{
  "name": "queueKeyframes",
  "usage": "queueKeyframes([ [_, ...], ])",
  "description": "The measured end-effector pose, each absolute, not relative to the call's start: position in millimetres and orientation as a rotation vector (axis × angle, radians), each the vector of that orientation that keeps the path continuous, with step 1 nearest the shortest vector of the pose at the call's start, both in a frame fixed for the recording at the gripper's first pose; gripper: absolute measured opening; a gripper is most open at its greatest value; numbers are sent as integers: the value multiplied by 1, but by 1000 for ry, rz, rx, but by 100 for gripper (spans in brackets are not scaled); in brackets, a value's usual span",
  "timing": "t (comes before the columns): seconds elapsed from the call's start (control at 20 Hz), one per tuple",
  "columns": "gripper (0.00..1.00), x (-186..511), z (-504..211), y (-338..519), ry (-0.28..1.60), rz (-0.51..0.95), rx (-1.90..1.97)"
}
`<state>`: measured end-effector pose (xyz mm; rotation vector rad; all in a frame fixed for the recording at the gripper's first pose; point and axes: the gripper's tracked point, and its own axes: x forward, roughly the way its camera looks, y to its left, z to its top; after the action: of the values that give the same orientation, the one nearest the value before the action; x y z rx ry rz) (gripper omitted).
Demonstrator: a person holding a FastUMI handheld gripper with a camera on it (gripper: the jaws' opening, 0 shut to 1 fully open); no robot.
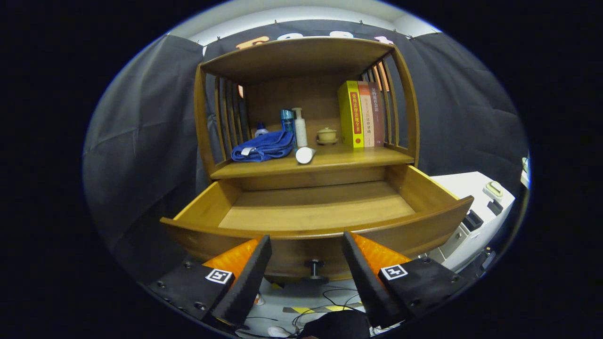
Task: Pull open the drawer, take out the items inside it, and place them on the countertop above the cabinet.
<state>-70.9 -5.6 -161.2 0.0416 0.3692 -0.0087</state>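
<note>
- Claw [306, 245]: spread wide, gripping nothing, just short of drawer front.
- Drawer [315, 212]: pulled out, seemingly bare inside.
- Surface [358, 157]: blue towel [264, 147], white tube [305, 155] lying, bottles, books.

Partly hidden bottles, cut-off machine
Small bottle [260, 130] behind blue cloth [264, 147], centre; white machine [476, 221] cut off lower right; book [351, 114] titles unreadable.
</note>
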Motion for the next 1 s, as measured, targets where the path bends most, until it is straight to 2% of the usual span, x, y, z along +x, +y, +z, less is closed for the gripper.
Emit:
queueKeyframes([
  [0.5,97,-59,-167,-7,359,-50,62],
  [1.0,97,-18,-164,-9,355,-59,54],
])
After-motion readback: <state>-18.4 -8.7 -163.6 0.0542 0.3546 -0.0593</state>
